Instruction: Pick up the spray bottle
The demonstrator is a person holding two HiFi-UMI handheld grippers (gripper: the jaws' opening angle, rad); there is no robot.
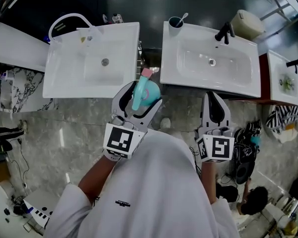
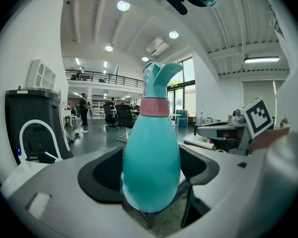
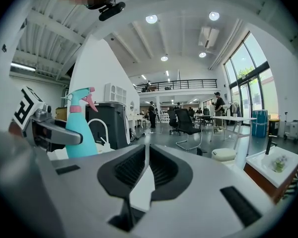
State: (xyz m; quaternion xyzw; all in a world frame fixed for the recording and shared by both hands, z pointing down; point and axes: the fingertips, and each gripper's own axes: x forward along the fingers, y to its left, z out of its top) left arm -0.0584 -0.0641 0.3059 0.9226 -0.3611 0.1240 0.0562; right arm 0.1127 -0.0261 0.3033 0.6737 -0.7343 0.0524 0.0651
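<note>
My left gripper (image 1: 140, 99) is shut on a teal spray bottle (image 1: 144, 92) with a pink collar, held in the air in front of the gap between two white sinks. In the left gripper view the spray bottle (image 2: 151, 157) stands upright between the two black pads, its nozzle pointing right. My right gripper (image 1: 213, 104) is shut with nothing in it, its pads meeting at the tips (image 3: 146, 167). It hovers below the right sink. The right gripper view shows the spray bottle (image 3: 80, 128) and the left gripper's body off to its left.
Two white basins stand side by side: the left sink (image 1: 92, 63) with a curved white spout and the right sink (image 1: 211, 61) with a black tap (image 1: 224, 32) and a cup (image 1: 175, 24). A third small basin (image 1: 284, 81) is at far right. Cables and bags litter the marble floor.
</note>
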